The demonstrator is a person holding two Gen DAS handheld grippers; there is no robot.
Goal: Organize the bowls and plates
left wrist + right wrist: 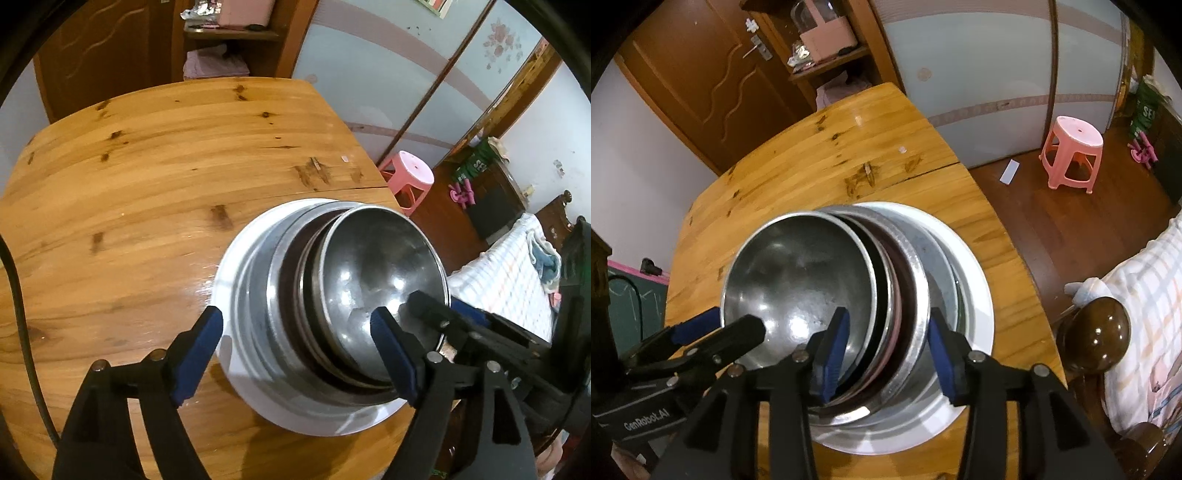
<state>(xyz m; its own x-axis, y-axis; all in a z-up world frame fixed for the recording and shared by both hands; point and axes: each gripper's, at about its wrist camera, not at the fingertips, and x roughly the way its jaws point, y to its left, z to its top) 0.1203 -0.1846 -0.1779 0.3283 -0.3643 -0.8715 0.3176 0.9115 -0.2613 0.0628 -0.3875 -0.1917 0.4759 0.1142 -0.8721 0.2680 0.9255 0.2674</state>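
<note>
Stacking step underway: steel bowl (798, 280) is sitting tilted atop dishes on the white plate (975, 291), between both tools. Left tool (299, 350) and right tool (886, 350) are gaping wide, holding nothing. Next: level it.

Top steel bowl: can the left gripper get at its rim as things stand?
Probably yes. The left gripper is open and straddles the near side of the stack, one finger already inside the top steel bowl. Nothing covers the rim there. The right gripper crowds the same bowl from the other side.
</note>
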